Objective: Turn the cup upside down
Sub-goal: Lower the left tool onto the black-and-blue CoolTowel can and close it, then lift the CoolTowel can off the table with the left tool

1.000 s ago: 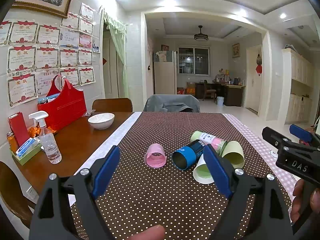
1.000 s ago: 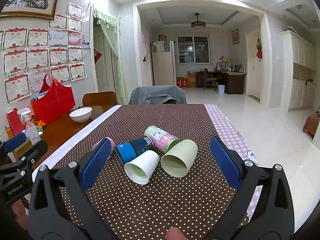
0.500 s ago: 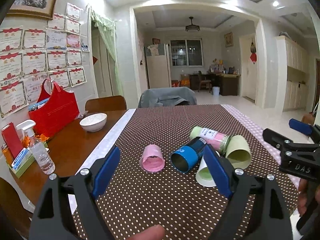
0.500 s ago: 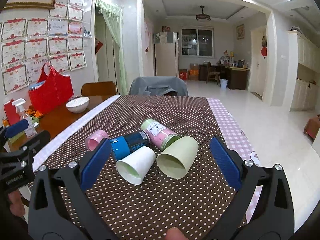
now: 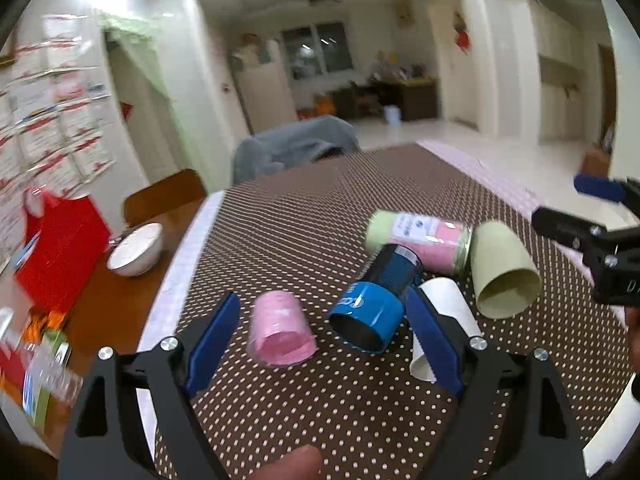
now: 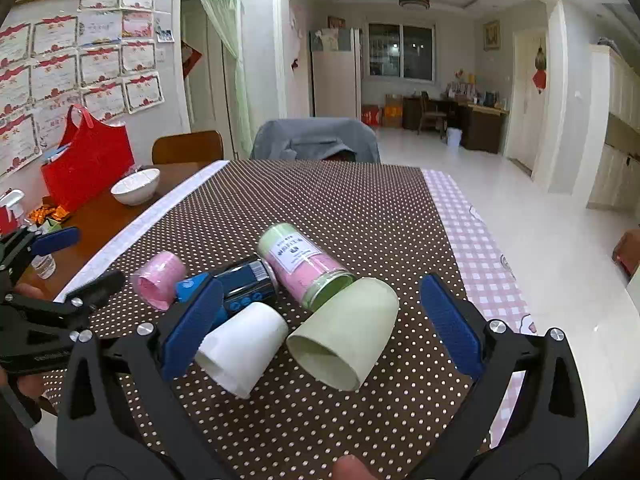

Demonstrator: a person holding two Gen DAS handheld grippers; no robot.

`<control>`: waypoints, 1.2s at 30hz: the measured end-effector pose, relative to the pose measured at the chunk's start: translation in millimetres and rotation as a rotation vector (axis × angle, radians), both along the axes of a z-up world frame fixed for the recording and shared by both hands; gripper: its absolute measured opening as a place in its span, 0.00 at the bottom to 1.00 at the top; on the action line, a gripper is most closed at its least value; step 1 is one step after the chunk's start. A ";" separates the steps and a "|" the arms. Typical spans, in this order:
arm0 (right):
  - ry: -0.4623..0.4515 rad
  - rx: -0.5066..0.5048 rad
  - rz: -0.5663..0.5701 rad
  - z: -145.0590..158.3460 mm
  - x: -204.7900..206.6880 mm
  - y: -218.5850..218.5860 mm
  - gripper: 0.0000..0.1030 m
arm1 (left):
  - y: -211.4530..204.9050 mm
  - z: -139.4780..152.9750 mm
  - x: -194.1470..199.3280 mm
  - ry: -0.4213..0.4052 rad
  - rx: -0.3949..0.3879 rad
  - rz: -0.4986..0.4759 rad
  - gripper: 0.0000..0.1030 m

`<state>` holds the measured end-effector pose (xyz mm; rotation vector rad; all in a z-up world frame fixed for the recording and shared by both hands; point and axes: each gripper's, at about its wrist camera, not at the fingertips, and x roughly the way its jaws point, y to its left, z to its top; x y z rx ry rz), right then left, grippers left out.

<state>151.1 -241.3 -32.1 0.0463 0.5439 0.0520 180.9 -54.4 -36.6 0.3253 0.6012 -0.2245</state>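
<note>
Approach step: left tool [image 5: 320,322] and right tool [image 6: 316,316], both wide open and empty, face cups lying on their sides mid-worktop; pink cup [image 5: 280,330] next needs grasping, then upending

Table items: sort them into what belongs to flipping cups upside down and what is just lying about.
Belongs to the job:
pink cup, lying on its side
blue cup, on its side
white cup, on its side
green cup, on its side
left gripper, open
right gripper, open

Just lying about:
labelled jar
white bowl
red bag
</note>
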 end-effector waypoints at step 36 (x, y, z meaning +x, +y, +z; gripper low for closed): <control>0.212 0.090 -0.066 -55.1 78.9 -37.9 0.94 | -42.2 -96.7 172.0 0.484 0.052 -0.228 0.64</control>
